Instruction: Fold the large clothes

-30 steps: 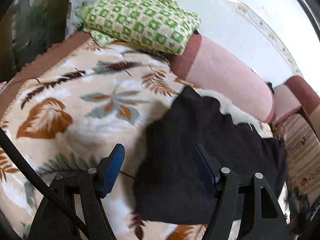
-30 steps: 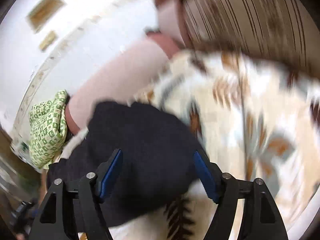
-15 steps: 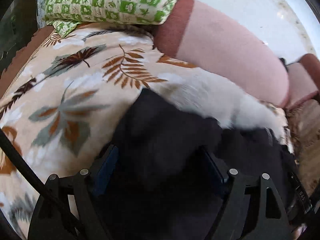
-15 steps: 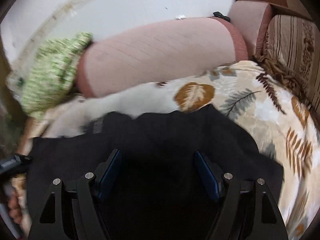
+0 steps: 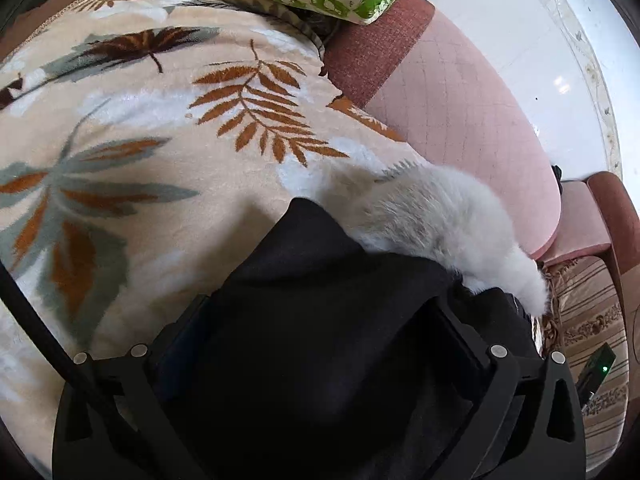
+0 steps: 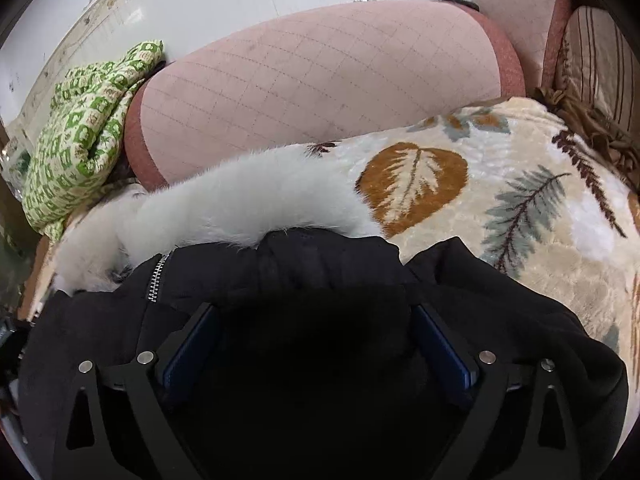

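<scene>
Black coat (image 6: 280, 280) with a white fur trim (image 6: 240, 204) lies bunched on a leaf-print blanket (image 5: 140, 140) over a sofa (image 6: 320, 80), not yet a neat fold. Left tongs (image 5: 316, 332) and right tongs (image 6: 316, 340) are both opening wide, cloth between the jaws but not pinched. Judging by the lumps, smoothing and further folds remain.
</scene>
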### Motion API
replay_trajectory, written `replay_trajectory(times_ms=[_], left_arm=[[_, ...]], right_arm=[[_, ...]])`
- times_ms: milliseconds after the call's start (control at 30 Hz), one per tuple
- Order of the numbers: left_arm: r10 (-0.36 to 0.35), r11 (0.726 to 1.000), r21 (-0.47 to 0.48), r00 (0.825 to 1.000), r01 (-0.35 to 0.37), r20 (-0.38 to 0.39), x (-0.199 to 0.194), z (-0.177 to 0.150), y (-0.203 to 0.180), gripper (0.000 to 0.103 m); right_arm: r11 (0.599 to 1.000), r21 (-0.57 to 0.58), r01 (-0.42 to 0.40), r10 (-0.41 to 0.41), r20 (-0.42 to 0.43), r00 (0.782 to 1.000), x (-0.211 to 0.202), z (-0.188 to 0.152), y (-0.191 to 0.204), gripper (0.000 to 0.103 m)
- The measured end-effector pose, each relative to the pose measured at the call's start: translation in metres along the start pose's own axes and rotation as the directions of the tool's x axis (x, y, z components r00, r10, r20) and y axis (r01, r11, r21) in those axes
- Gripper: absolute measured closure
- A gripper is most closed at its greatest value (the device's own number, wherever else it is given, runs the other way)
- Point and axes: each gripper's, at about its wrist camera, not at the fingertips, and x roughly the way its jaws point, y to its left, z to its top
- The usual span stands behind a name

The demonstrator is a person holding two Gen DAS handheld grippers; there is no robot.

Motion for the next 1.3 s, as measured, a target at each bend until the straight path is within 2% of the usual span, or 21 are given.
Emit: replay_trajectory(times_ms=[100,200,233,300,333,433,533,600,667,733,800,900,1100,1200,1300], left_arm=[[0.084,0.996,0.024,0.995,-0.086,0.046,-0.037,-0.014,-0.005,0.005],[0.085,0.991,0.086,0.987,-0.097,0.139,-0.099,-0.04,-0.017,0.005],[0.09,0.988,0.105,0.979,-0.111,0.185,-0.123,-0.05,-0.021,0.005],[0.129,0.975,0.137,0.947,-0.175,0.293,-0.168,-0.074,-0.029,0.005],[0.156,0.959,0.164,0.917,-0.229,0.368,-0.195,-0.092,-0.035,0.005],[0.223,0.906,0.209,0.835,-0.368,0.502,-0.24,-0.134,-0.049,0.005],[0.247,0.877,0.209,0.779,-0.432,0.577,-0.271,-0.174,-0.053,0.005],[0.229,0.885,0.199,0.764,-0.422,0.604,-0.286,-0.197,-0.05,0.005],[0.192,0.911,0.179,0.765,-0.372,0.614,-0.301,-0.218,-0.045,0.004],[0.135,0.94,0.172,0.782,-0.296,0.608,-0.316,-0.236,-0.037,0.003],[0.09,0.949,0.188,0.789,-0.252,0.607,-0.324,-0.248,-0.034,0.003],[0.078,0.931,0.23,0.769,-0.284,0.634,-0.334,-0.27,-0.039,0.003],[0.055,0.901,0.296,0.76,-0.318,0.647,-0.346,-0.313,-0.051,0.003],[0.046,0.895,0.314,0.766,-0.317,0.641,-0.35,-0.33,-0.053,0.003],[0.047,0.894,0.327,0.789,-0.306,0.612,-0.349,-0.34,-0.052,0.003]], right_arm=[[1.0,-0.016,0.019,-0.019,0.015,1.0,-0.007,-0.002,0.003,0.005],[0.999,-0.017,0.044,-0.043,0.068,0.997,-0.04,-0.007,0.006,0.005],[1.0,-0.005,0.025,-0.024,0.097,0.995,-0.059,-0.013,0.008,0.005],[1.0,-0.003,-0.011,0.012,0.148,0.989,-0.09,-0.024,0.012,0.005],[0.999,-0.012,-0.029,0.031,0.173,0.984,-0.11,-0.033,0.017,0.005],[0.996,-0.052,-0.072,0.082,0.229,0.97,-0.169,-0.067,0.03,0.005],[0.992,-0.047,-0.121,0.129,0.256,0.958,-0.21,-0.103,0.039,0.005],[0.982,0.008,-0.189,0.181,0.253,0.95,-0.234,-0.132,0.04,0.004],[0.962,0.071,-0.265,0.241,0.243,0.94,-0.25,-0.156,0.038,0.004],[0.941,0.117,-0.319,0.286,0.23,0.93,-0.262,-0.179,0.038,0.004],[0.936,0.127,-0.327,0.297,0.208,0.932,-0.269,-0.193,0.042,0.004],[0.938,0.117,-0.325,0.296,0.215,0.931,-0.287,-0.21,0.049,0.004],[0.959,0.08,-0.273,0.239,0.293,0.926,-0.327,-0.231,0.064,0.004],[0.968,0.072,-0.24,0.205,0.32,0.925,-0.34,-0.238,0.066,0.004],[0.974,0.08,-0.214,0.177,0.328,0.928,-0.347,-0.246,0.064,0.004]])
